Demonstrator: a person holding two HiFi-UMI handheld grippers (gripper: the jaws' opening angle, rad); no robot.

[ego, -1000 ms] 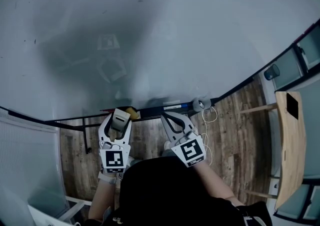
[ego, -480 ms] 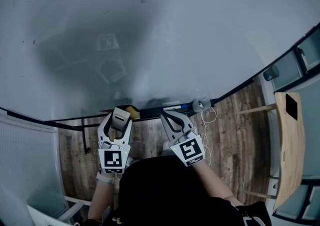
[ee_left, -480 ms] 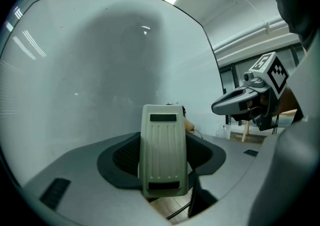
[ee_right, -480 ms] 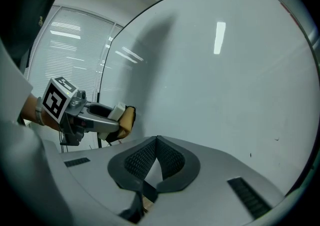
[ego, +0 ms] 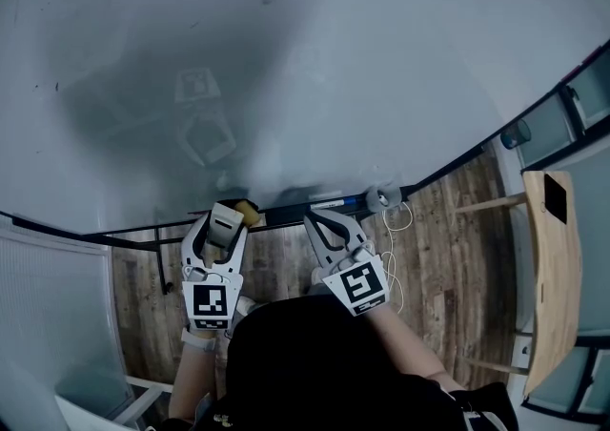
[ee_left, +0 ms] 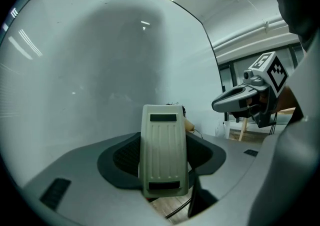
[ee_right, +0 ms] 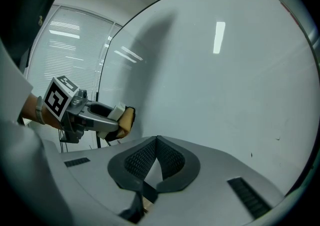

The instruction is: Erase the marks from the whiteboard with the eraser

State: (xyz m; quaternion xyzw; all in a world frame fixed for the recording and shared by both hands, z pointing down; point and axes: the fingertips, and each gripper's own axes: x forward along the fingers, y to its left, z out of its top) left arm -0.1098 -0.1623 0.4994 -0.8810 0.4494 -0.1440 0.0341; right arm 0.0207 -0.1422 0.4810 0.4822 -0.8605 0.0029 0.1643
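The whiteboard [ego: 315, 48] fills the upper head view and looks almost clean, with a few tiny dark specks [ego: 55, 87] at its left. My left gripper [ego: 227, 216] is shut on the eraser [ego: 227, 226], a beige block with a yellow felt side [ee_right: 125, 120], held just below the board's lower edge. In the left gripper view the eraser [ee_left: 164, 162] stands upright between the jaws of the left gripper [ee_left: 164, 137]. My right gripper [ego: 311, 218] is beside it, shut and empty, its pads meeting [ee_right: 156, 142]. Small dots [ee_right: 278, 139] show on the board at the right.
A dark tray [ego: 319, 202] runs along the board's bottom edge with markers and a grey round object [ego: 384, 197]. A white cable [ego: 401, 222] hangs below it. A wooden table [ego: 558, 296] with a black phone [ego: 556, 201] stands at the right over plank flooring [ego: 448, 257].
Both grippers have drifted slightly to the left along the board's lower edge. The left one still holds the eraser, and the right one stays shut.
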